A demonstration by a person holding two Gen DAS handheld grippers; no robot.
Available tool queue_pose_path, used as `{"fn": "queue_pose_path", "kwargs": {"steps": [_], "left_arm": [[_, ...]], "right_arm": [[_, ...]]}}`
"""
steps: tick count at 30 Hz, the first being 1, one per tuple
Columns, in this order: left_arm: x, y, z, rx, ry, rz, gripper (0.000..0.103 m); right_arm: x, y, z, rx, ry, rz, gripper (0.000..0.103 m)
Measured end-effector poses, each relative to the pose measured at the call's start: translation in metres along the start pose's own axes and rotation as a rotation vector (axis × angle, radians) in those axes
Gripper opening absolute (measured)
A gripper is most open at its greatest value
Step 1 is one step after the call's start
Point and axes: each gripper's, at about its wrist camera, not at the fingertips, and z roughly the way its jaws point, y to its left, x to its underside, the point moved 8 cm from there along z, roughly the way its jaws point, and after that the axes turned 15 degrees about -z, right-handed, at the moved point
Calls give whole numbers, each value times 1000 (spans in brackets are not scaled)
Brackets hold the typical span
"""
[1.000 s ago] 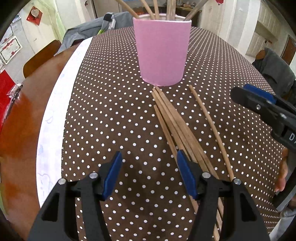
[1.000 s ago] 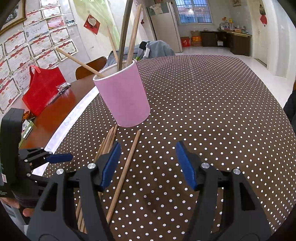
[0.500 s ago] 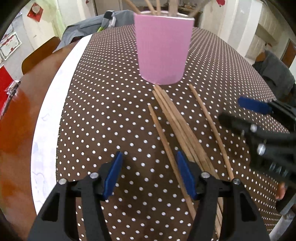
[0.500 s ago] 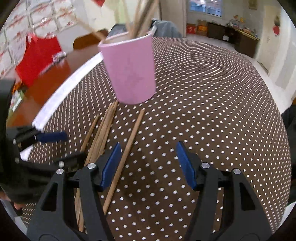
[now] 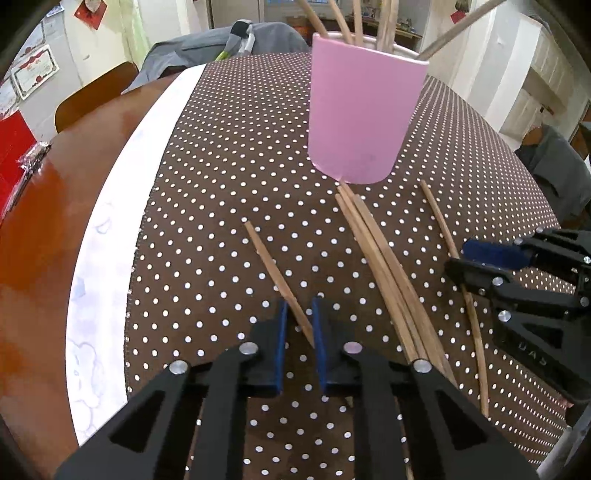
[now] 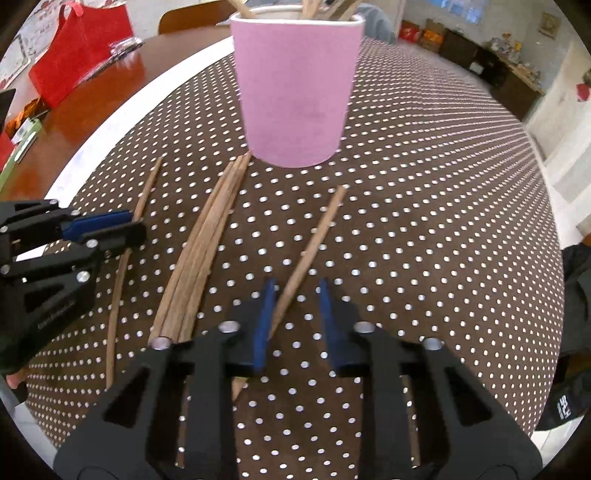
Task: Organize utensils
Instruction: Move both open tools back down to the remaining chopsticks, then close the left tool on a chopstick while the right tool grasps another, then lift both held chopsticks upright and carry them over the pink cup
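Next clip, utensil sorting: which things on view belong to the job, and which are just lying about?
Job: pink cup; chopsticks standing in it; bundle of chopsticks; stray chopstick; second stray chopstick.
Lying about: red bag; grey jacket; wooden chair; wall certificates.

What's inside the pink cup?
Wooden chopsticks stand in the pink cup, their top ends poking out above the rim. The cup's wall hides their lower parts and whatever else may be inside.
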Motion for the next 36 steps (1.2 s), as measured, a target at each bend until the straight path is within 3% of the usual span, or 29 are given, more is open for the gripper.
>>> {"fn": "queue_pose_path", "kwargs": {"steps": [5,9,14,20,29,36], "left_arm": [[0,-1,0,34,-4,-28,6],[2,-2,-2,81,-2,-43,6],[0,-9,-18,117,-57,-36,6],[-6,-29,-51,179,-156,2,6],[-22,-54,-104,282,-323,38,6],[-41,-67,-144,349,-516,41,6]], "right_arm": [[-6,-1,2,-36,-10,19,10],[-4,-7,1,-64,-56,63,8],[11,-17,-14,-99,-114,101,6],[32,-39,-45,-111,-201,142,6],[49,-62,-107,-138,-417,205,6],[49,-68,-159,-131,-600,228,6]]}}
